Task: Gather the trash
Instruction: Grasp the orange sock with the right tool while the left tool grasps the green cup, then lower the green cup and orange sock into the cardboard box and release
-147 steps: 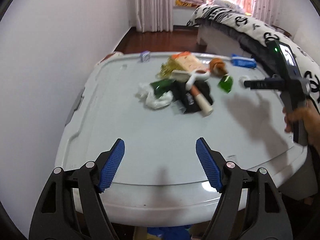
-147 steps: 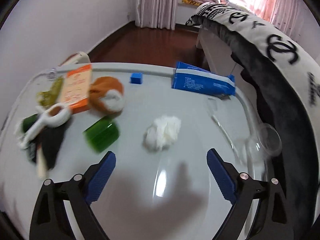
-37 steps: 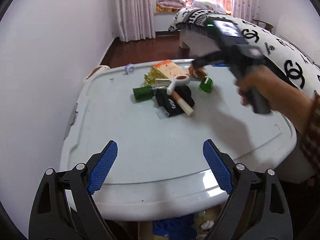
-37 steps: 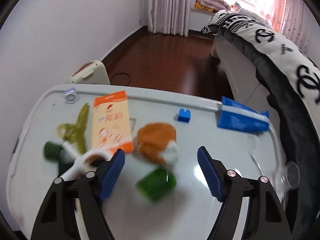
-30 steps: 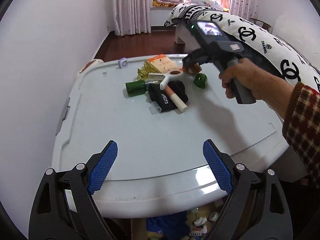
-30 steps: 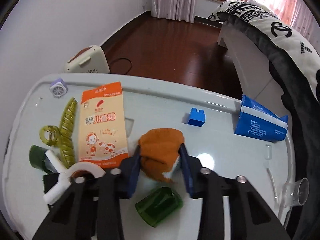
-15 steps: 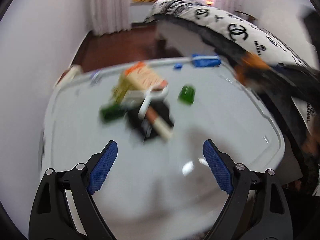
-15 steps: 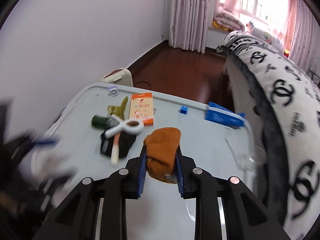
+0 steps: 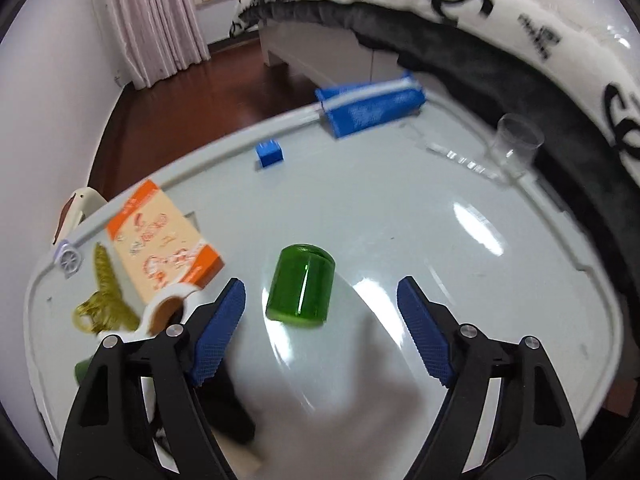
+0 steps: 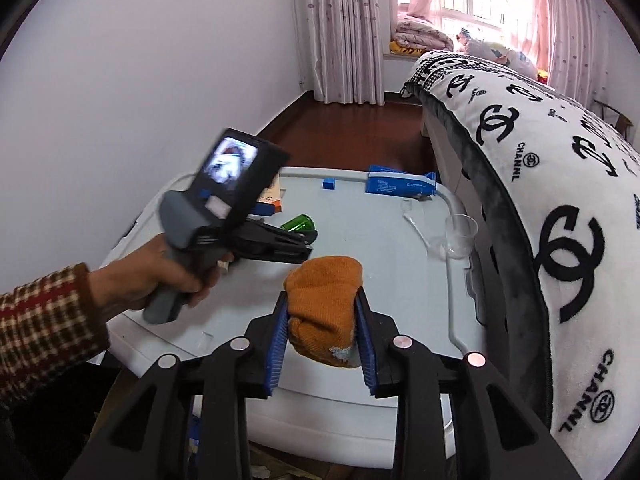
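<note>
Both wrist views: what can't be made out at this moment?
- Left wrist view: the dark thing behind the left gripper is blurred and partly covered.
- Right wrist view: the left gripper's tips are side-on, their gap unreadable.
- Right wrist view: under the table, cut off by its edge.

A patterned bed blanket (image 10: 540,168) lies beside pink curtains (image 10: 348,32).

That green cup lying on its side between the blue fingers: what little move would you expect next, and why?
Probably a short drop of the left gripper so its closing jaws can pinch the green cup. The cup lies on its side on the table, just ahead of the pads, untouched. The right gripper, jaws easing open, has the orange knit piece between its pads.
</note>
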`<action>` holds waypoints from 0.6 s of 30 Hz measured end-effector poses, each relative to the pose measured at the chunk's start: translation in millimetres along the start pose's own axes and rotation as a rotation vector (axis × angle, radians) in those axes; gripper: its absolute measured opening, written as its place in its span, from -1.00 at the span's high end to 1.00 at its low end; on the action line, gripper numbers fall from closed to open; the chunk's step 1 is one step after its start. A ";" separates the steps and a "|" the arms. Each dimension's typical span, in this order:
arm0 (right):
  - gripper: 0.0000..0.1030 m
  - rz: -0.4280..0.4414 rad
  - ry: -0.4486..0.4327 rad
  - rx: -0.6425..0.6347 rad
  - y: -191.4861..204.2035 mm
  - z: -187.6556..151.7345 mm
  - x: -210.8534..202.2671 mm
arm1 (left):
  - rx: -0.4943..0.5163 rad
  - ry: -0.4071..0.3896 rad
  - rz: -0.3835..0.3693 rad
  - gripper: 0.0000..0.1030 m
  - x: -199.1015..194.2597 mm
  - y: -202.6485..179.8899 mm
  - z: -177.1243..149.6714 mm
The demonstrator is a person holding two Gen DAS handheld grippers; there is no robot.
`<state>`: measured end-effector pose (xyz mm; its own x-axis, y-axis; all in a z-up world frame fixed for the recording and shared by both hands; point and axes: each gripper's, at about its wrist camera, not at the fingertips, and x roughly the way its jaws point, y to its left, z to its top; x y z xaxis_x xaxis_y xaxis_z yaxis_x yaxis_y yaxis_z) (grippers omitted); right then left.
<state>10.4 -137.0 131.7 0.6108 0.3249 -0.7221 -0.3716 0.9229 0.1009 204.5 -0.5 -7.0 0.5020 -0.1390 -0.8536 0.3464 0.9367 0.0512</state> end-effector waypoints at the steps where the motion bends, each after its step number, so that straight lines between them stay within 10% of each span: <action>1: 0.39 -0.001 -0.002 -0.005 -0.9 -1.4 -2.7 | 0.004 0.011 0.020 -0.34 6.7 -0.9 0.4; 7: 0.38 0.007 -0.013 -0.006 -3.5 -3.1 -8.1 | -0.117 0.018 -0.006 0.23 19.6 13.7 -4.3; 18: 0.38 -0.018 -0.008 -0.012 2.0 -7.6 -5.8 | -0.131 -0.004 0.110 0.24 -20.9 -7.8 -51.5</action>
<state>0.8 -138.7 130.8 0.6232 0.3101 -0.7179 -0.3690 0.9260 0.0797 150.5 11.7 -16.2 0.5340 -0.0346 -0.8448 0.1836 0.9801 0.0759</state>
